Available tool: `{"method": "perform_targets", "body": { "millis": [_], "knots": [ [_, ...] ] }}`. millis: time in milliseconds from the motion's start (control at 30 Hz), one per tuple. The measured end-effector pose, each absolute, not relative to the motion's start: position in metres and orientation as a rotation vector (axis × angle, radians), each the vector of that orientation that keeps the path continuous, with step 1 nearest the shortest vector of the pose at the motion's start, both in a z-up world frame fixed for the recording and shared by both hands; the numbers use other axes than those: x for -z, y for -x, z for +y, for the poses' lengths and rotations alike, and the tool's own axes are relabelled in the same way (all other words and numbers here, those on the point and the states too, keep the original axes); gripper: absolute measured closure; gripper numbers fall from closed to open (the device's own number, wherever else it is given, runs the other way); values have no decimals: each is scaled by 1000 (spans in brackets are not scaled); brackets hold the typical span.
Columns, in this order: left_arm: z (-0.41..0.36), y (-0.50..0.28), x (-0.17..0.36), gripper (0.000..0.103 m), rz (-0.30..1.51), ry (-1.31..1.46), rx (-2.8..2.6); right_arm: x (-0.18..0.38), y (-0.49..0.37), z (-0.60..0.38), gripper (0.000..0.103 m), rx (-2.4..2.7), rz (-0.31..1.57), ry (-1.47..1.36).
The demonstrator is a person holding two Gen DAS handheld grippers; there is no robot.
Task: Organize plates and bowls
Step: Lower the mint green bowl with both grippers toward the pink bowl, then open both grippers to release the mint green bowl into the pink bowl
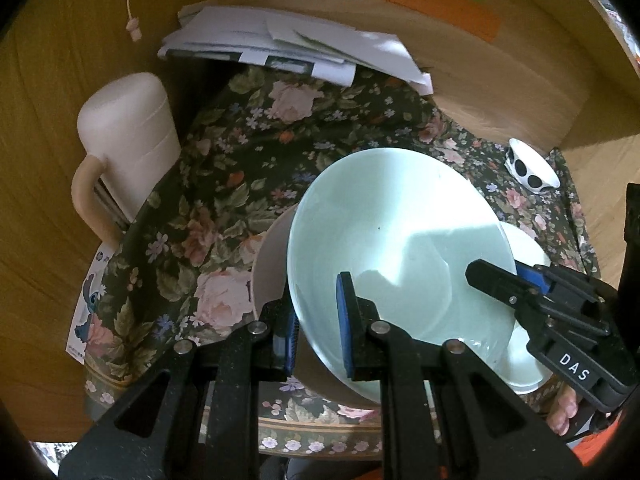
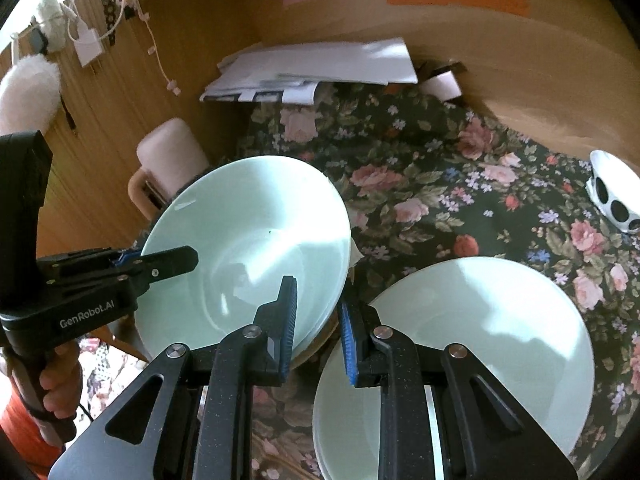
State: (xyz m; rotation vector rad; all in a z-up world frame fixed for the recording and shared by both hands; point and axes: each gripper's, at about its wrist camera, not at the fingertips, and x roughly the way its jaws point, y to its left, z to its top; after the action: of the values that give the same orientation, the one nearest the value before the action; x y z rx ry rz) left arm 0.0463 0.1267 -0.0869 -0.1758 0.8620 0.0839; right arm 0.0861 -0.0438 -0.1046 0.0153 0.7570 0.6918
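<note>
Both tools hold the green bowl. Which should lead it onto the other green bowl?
Probably right: the right tool clamps the held bowl's rim over the second green bowl; the left tool holds the far rim.

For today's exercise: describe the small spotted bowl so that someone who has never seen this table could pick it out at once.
Start from the dark floral tablecloth that covers the table. Go to its far right edge, well away from the pale green bowls held near the claws. There stands a small white bowl with big black spots on its outer wall, the only patterned dish and much the smallest.
</note>
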Motion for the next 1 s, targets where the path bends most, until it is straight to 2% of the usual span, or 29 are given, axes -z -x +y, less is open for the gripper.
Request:
{"method": "perform_targets", "body": {
  "millis": [400,600,867,1000],
  "knots": [
    [141,-54,102,86,876,187,-80,110,-87,-30,80,-693,773,50],
    [141,-56,107,86,878,159,-88,102,-77,-27,70,-653,717,137],
    [132,-59,104,86,842,98,-108,95,-67,-22,70,-676,669,194],
    [128,-60,103,84,839,73,-123,98,-72,-29,65,-684,693,143]
  ]
}}
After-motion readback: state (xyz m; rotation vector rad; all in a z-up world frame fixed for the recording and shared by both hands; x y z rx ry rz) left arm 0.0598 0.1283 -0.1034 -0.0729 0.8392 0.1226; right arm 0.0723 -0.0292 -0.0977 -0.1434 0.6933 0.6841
